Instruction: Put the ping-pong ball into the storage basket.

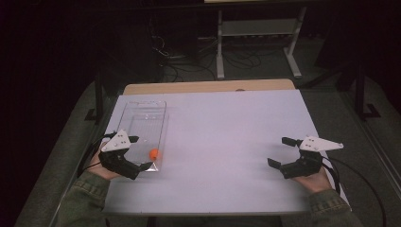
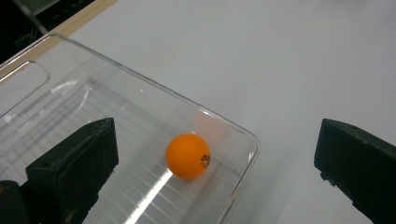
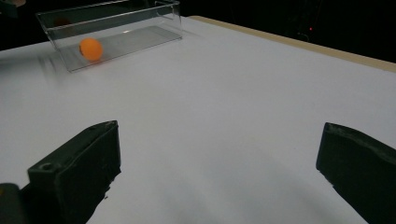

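One small orange ball (image 2: 187, 156) lies in one clear plastic tray (image 2: 140, 88), between my spread left claw (image 1: 142, 152); my right claw (image 1: 283, 152) gapes too.

The left gripper (image 1: 140, 152) has its jaws spread wide over the near end of a clear tray (image 1: 137, 124), with an orange ball (image 1: 153, 153) just beyond the jaw tips, apparently inside the tray. The right gripper (image 1: 279, 152) gapes over bare white table (image 1: 222, 142).

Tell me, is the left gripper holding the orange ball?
No, the left gripper is wide open, and the orange ball lies free in the clear container between its jaws.
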Demonstrator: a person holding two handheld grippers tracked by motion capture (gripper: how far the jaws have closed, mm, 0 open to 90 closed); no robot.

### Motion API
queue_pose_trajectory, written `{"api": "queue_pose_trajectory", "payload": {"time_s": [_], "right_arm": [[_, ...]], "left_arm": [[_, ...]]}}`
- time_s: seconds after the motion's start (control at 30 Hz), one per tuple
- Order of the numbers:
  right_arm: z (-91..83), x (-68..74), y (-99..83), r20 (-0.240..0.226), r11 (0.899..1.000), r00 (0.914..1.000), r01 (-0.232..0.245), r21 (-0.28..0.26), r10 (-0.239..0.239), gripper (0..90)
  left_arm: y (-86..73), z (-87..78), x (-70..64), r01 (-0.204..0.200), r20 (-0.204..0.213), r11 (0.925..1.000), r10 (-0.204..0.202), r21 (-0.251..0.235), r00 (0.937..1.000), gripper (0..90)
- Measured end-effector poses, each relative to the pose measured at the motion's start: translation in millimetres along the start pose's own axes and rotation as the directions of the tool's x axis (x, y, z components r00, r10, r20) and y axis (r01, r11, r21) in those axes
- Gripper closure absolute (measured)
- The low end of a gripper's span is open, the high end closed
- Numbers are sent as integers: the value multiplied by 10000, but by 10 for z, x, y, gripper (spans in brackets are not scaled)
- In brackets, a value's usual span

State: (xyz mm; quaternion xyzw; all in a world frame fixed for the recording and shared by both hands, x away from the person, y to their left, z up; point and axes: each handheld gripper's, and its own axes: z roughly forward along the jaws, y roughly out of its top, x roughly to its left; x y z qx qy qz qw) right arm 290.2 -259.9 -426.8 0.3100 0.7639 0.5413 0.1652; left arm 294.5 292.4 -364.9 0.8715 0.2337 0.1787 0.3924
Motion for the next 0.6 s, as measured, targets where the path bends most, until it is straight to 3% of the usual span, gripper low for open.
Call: {"api": "queue_pose_trajectory", "payload": {"time_s": [0.23, 0.6], "right_arm": [[1, 2, -2, 23, 10000, 10000, 22, 16, -22, 0], [9, -1, -5, 40, 9999, 10000, 76, 65, -76, 0]], "left_arm": [[-70, -20, 27, 341, -319, 9985, -354, -419, 9989, 0], [-104, 11, 31, 390, -438, 9986, -405, -359, 9982, 0]]}}
